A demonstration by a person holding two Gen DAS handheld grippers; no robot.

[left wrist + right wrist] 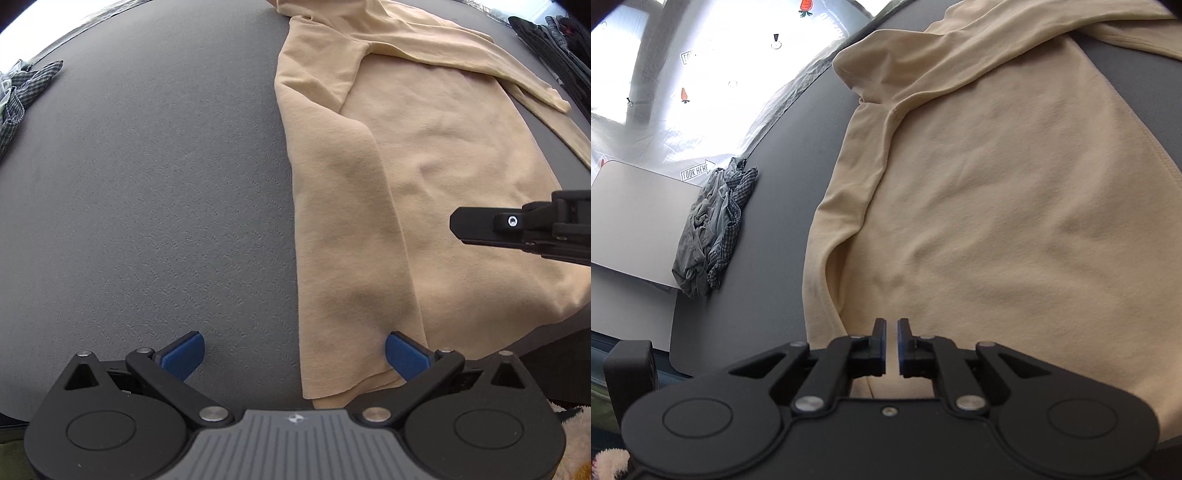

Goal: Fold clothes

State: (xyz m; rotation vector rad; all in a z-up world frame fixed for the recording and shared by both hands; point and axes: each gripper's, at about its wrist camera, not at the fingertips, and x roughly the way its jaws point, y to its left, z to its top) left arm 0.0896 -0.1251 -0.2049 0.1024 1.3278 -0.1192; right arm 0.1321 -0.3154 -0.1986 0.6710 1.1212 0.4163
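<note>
A beige long-sleeved shirt (424,184) lies spread on the dark grey desk (147,184), body towards the near edge, collar and sleeves at the far end. Its left side panel is already turned inwards over the body, giving a straight left edge, and one sleeve (480,62) lies across the upper part towards the right.

The left hand-held gripper (294,355) hovers at the near left corner of the shirt with its blue pads spread wide, the hem corner lying between them; it holds nothing. The right hand-held gripper (891,347) is poised low over the near part of the body with its fingers drawn almost together, a narrow slit remaining; no cloth can be seen between them.

Judged step: the lengthwise fold is in progress, the left side done, the right side and far sleeve not yet tidied. The next move probably calls for a pinch on the hem or on the right edge, carried over without dragging the soft knit out of line.

A crumpled grey and checked garment (713,229) sits at the far left of the desk beside a pale flat board (631,221). Beyond, a white sheet (701,92) printed with carrots bears an arrow label that seems to read "TOOK HERE" (698,170).
</note>
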